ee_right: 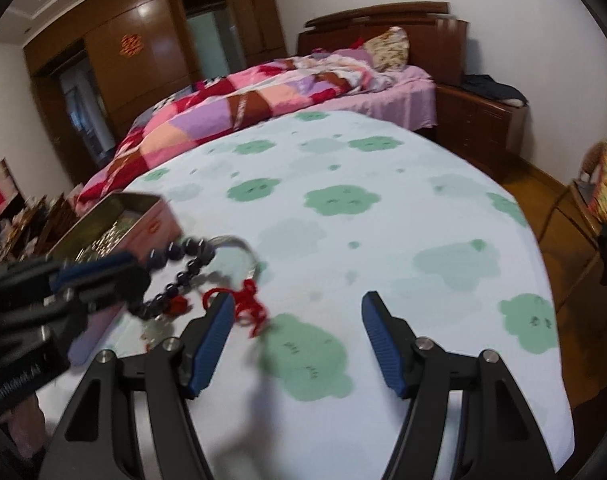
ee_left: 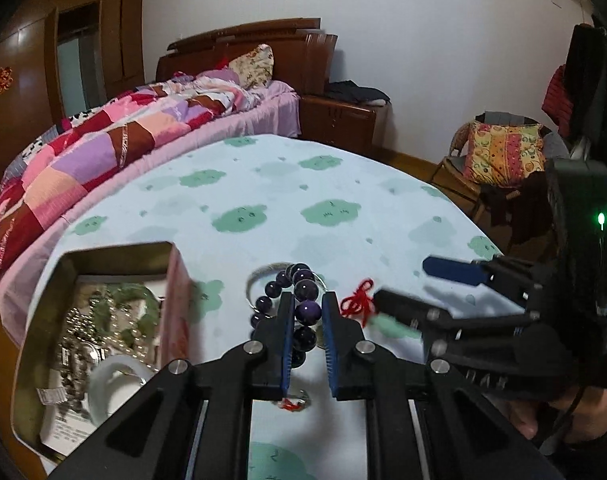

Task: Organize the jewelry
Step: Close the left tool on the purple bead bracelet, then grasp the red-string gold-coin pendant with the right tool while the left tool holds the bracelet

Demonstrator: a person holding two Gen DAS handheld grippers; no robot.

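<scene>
A bracelet of dark purple beads [ee_left: 306, 312] sits between the blue pads of my left gripper [ee_left: 309, 300], which is shut on it just above the cloud-print tablecloth [ee_left: 263, 184]. Beside the beads lie a silver ring [ee_left: 259, 272] and a red knotted cord [ee_left: 357, 304]. My right gripper [ee_right: 297, 304] stands open over the cloth, its left pad [ee_right: 217, 328] next to the red cord [ee_right: 251, 306]. In the right wrist view the bead bracelet [ee_right: 183, 266] trails from the left gripper [ee_right: 131, 270]. An open tin [ee_left: 103, 252] with chains and a white bangle [ee_left: 111, 384] stands to the left.
A small pendant on red thread [ee_left: 293, 402] lies under my left gripper. Behind the table is a bed with a patchwork quilt [ee_left: 103, 148] and a wooden nightstand [ee_left: 343, 120]. A chair with a colourful cushion [ee_left: 503, 152] stands to the right, past the table's edge.
</scene>
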